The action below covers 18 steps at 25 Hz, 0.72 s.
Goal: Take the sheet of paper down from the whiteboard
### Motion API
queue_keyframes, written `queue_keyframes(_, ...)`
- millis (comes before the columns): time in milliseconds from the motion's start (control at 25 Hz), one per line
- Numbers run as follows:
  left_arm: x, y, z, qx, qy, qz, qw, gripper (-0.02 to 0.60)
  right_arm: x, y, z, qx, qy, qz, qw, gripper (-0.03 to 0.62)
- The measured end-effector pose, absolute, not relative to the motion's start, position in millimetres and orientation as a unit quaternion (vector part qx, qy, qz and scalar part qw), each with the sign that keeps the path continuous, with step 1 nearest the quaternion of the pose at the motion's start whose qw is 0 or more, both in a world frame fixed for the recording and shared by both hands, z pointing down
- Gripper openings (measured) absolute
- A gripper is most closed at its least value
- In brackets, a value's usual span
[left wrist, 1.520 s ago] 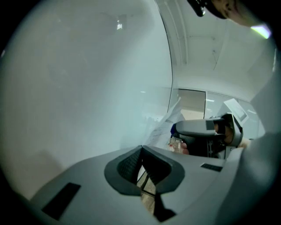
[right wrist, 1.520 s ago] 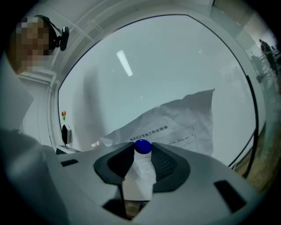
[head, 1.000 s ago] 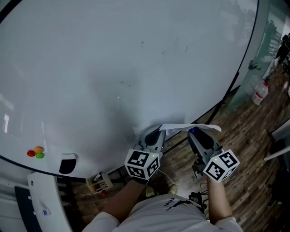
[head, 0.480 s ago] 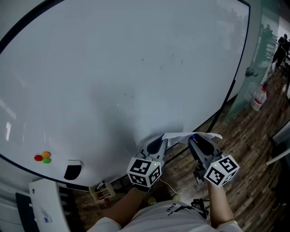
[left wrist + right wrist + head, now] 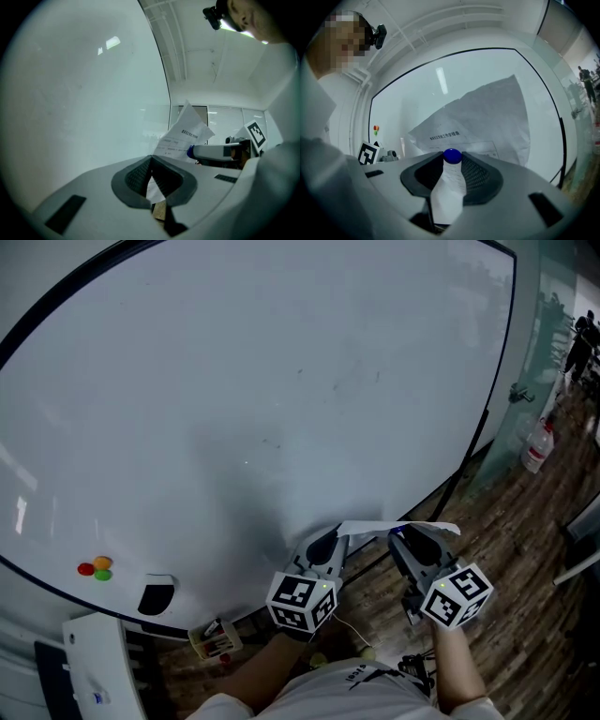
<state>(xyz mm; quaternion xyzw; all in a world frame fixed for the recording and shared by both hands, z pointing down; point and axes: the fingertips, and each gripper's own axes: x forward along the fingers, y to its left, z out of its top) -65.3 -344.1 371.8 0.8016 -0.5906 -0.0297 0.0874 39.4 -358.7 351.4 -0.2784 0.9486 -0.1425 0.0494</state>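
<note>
Well apart from the gripped sheet (image 5: 370,524) sit three magnets (image 5: 95,567).

Creased printed sheet of paper (image 5: 398,525), pinched at both ends, lying roughly level, low before the large whiteboard (image 5: 262,381)

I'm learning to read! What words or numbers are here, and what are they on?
On the sheet of paper: printed heading and lines, too blurred to read.
On the shirt: small print, too small to read.
On the marker cubes: square patterns, no words.
</note>
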Motion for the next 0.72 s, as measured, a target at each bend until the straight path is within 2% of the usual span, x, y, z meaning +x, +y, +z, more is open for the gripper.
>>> queue_keyframes(720,-64.4,-344.2,371.8,0.803,-0.589,-0.029,0.089,0.011,35.3,-358.3,349.4,-0.274,0.95,-0.14,0.052,0.129)
